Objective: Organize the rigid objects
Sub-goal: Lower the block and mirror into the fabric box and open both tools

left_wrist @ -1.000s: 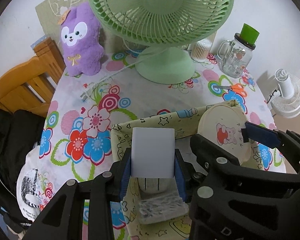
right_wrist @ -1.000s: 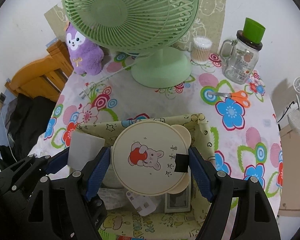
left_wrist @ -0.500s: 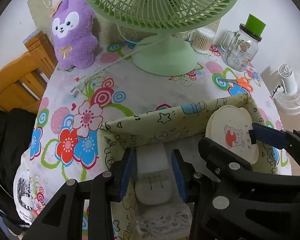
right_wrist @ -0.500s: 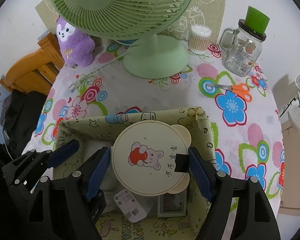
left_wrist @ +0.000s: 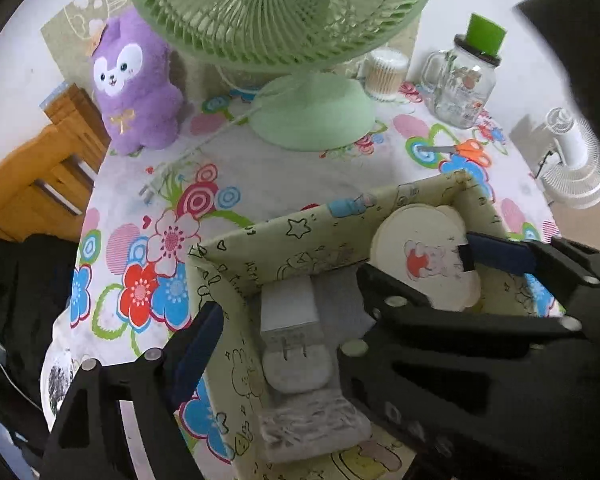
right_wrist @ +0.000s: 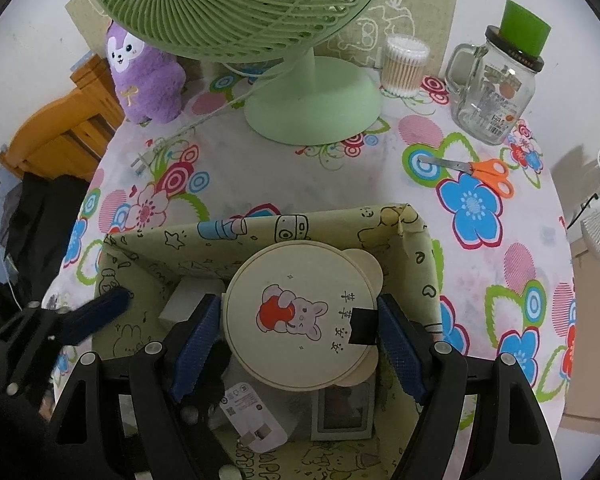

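Note:
A yellow-green fabric box (left_wrist: 284, 232) (right_wrist: 260, 228) with cartoon prints stands on the flowered tablecloth. A white charger block (left_wrist: 288, 308) (right_wrist: 188, 300) lies inside it at the left, prongs up, resting on a white rounded item. My left gripper (left_wrist: 288, 320) straddles the charger; its jaws are opening and the pads stand clear of it. One blue finger (right_wrist: 100, 312) of it shows in the right wrist view. My right gripper (right_wrist: 300, 312) is shut on a round cream box (right_wrist: 300, 308) (left_wrist: 420, 256) with a bear picture, held inside the fabric box's right half.
At the back stand a green fan (right_wrist: 312, 96), a purple plush (right_wrist: 144, 76), a cotton swab tub (right_wrist: 404, 64) and a glass jar mug (right_wrist: 496, 92). Orange scissors (right_wrist: 488, 172) lie right. A wooden chair (left_wrist: 36, 184) is left. A small frame (right_wrist: 344, 412) and packet (right_wrist: 252, 416) lie in the box.
My left gripper lowered the white charger into the fabric box and let go, its jaws spreading wide. My right gripper sank a little into the box with the round box still held.

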Demonstrator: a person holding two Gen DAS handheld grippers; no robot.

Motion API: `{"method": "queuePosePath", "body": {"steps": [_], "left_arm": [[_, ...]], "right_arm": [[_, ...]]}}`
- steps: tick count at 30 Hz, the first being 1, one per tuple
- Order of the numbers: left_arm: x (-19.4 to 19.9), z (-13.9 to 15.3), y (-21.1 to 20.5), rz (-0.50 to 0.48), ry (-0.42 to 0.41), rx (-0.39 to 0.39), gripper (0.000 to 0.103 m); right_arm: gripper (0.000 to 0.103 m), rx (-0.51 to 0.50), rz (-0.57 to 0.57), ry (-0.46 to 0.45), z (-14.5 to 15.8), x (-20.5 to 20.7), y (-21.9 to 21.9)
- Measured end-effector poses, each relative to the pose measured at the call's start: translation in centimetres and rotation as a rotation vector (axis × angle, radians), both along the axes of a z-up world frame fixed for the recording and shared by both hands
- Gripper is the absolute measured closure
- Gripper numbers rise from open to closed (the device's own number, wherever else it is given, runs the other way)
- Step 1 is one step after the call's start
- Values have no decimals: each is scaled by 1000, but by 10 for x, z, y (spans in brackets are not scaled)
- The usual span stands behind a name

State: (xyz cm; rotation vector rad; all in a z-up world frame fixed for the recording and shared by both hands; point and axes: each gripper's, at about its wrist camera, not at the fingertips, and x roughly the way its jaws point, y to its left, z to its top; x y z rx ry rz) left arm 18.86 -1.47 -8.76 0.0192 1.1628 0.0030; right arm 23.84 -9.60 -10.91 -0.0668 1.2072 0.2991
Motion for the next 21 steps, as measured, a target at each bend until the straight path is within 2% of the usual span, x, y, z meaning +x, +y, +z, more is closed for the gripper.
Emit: {"method": "queuePosePath", "body": {"steps": [16, 21], "left_arm": [[-1, -1, -6, -18, 12, 13, 10], [-5, 3, -8, -28, 4, 18, 4]], "right_arm": [[19, 1, 31, 33, -10, 4, 5], [17, 10, 33, 39, -8, 0, 1]]}}
